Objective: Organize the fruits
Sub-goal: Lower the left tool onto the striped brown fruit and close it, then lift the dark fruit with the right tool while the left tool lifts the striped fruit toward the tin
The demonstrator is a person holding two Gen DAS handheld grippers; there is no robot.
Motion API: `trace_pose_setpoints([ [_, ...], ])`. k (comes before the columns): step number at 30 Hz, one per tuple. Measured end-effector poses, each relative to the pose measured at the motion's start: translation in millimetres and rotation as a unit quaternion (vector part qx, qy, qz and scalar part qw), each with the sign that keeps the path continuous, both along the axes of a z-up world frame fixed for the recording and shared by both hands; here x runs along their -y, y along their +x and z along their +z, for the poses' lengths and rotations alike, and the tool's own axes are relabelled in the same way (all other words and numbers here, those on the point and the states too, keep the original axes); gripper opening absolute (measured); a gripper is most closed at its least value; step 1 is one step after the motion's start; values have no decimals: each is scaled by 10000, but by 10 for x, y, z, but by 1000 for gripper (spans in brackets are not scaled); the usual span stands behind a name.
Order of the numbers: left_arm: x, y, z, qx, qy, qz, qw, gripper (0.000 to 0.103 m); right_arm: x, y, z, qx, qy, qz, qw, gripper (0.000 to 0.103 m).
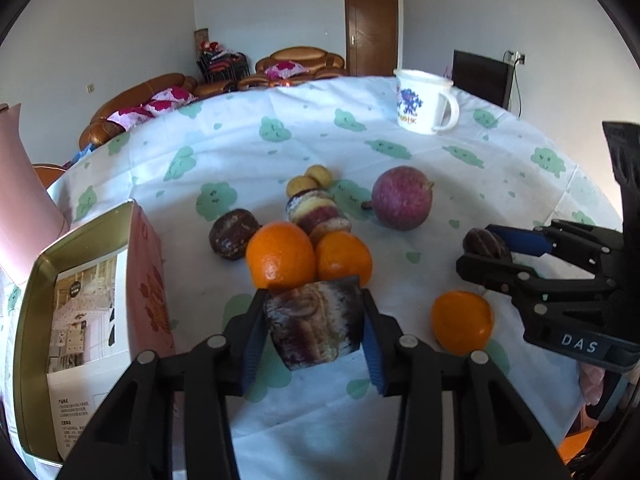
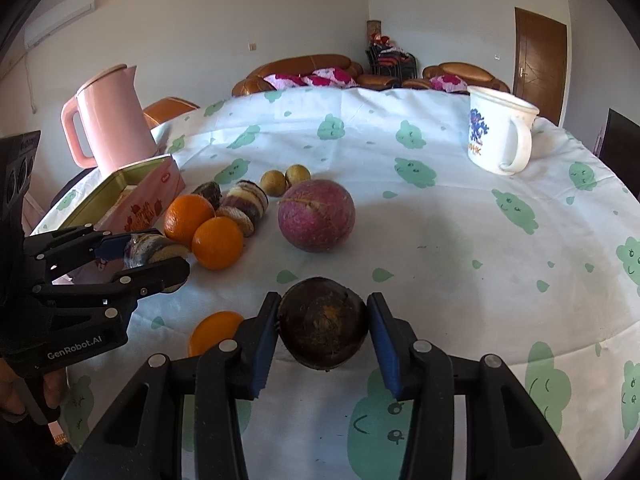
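My left gripper (image 1: 314,312) is shut on a purple-and-white sweet potato piece (image 1: 316,324), just in front of two oranges (image 1: 280,256) (image 1: 344,256). My right gripper (image 2: 322,320) is shut on a dark brown round fruit (image 2: 323,322); it shows at the right of the left wrist view (image 1: 486,246). Behind the oranges lie more sweet potato pieces (image 1: 316,212), a dark fruit (image 1: 234,232), two small tan fruits (image 1: 310,180) and a big purple-red round fruit (image 1: 402,198). A third orange (image 1: 460,320) lies alone at the right.
An open pink tin box (image 1: 80,320) stands at the left, a pink kettle (image 2: 112,120) behind it. A white mug (image 1: 424,104) stands at the far right. The table (image 2: 480,240) wears a white cloth with green clouds. Sofas and a door lie beyond.
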State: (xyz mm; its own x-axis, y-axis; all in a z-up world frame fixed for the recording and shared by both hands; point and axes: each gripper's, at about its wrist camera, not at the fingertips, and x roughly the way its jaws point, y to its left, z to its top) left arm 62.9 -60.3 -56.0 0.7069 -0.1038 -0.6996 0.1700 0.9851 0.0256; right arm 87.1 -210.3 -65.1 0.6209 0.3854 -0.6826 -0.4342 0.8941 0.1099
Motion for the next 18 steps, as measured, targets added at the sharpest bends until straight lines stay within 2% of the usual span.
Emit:
trace_pose_setpoints([
  [18, -135, -122, 142, 507, -316, 131, 9981, 44, 46, -164, 109, 648, 256, 73, 9975, 46],
])
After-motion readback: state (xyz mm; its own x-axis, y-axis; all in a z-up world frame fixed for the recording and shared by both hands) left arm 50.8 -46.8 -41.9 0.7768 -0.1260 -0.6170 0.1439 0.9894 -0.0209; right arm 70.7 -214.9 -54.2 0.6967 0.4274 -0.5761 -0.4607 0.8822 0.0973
